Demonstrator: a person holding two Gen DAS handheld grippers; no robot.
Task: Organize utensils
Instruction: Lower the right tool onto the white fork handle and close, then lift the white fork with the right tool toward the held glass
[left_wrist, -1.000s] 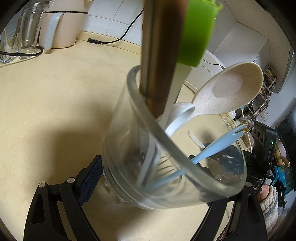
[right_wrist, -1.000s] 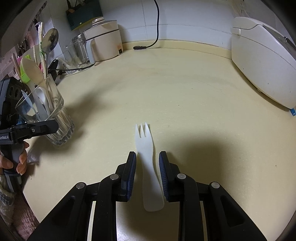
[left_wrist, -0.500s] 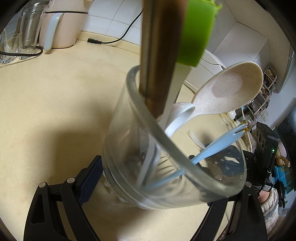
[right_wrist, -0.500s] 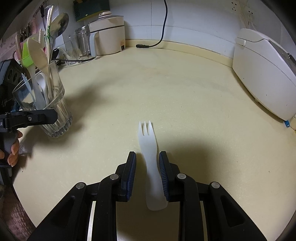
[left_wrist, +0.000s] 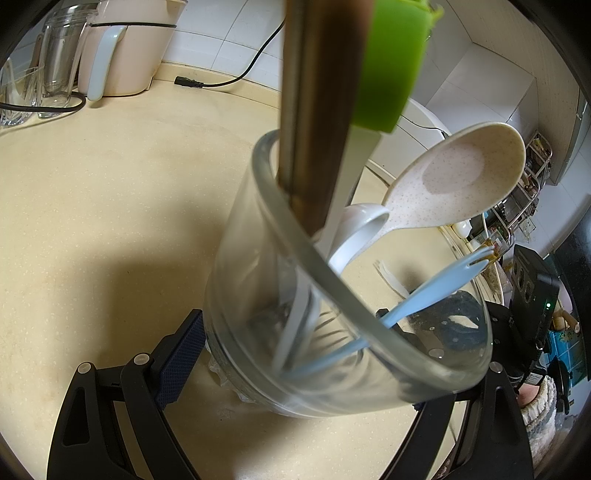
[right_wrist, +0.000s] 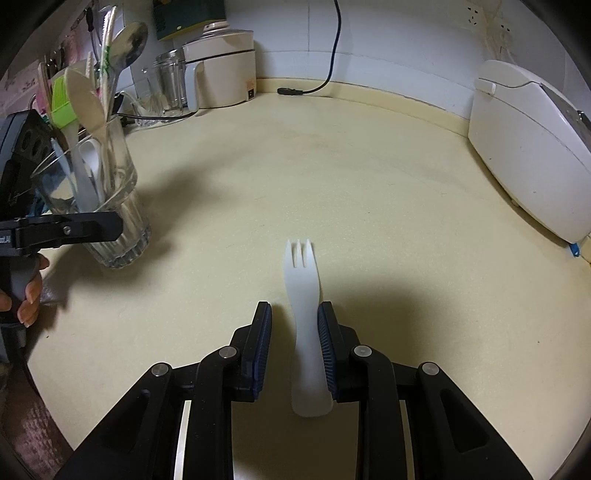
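Most utensils are already standing in the glass (right_wrist: 110, 206), which the left gripper (left_wrist: 306, 354) is clamping, while the right gripper (right_wrist: 294, 350) is straddling, jaws apart, the last white fork (right_wrist: 304, 317) lying on the counter (right_wrist: 332, 177).

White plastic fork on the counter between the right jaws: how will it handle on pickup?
The fork looks thin and translucent, so probably light and a bit bendy. It lies flat on the counter, so the right gripper may struggle to get under it. Smooth plastic may slip.
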